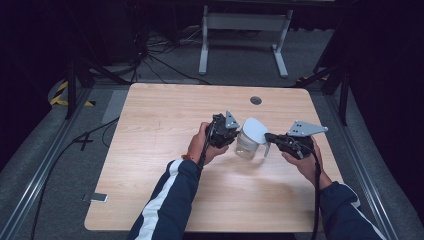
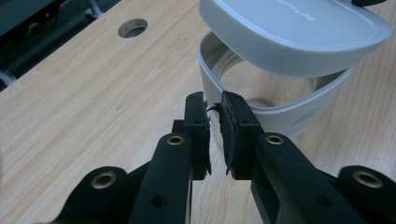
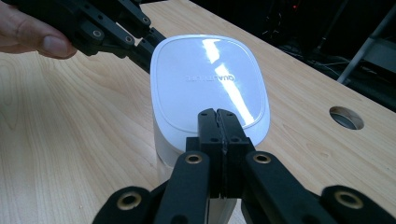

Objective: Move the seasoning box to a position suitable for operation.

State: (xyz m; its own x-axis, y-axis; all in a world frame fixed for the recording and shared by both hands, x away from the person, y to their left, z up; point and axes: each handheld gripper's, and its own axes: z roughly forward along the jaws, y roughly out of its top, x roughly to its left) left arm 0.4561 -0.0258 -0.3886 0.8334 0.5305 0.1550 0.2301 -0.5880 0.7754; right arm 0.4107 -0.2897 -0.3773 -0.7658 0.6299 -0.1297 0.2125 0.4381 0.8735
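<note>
A clear container (image 1: 246,147) with a white rim (image 2: 280,116) stands near the middle of the wooden table (image 1: 165,120). Its white lid (image 1: 255,130) sits tilted over it, raised on the left gripper's side (image 2: 289,32). My left gripper (image 1: 237,134) reaches in from the left, and its jaws (image 2: 214,105) pinch the container's rim wall. My right gripper (image 1: 270,136) comes in from the right. Its jaws (image 3: 217,114) are shut flat together with their tips against the lid's near edge (image 3: 205,79). I cannot tell whether they pinch anything. The left gripper (image 3: 140,46) touches the far side.
A round cable hole (image 1: 256,100) lies in the table behind the container. Bare wood stretches to the left and front. On the floor are cables, a white desk frame (image 1: 245,35) at the back and a small flat object (image 1: 95,197) at the front left.
</note>
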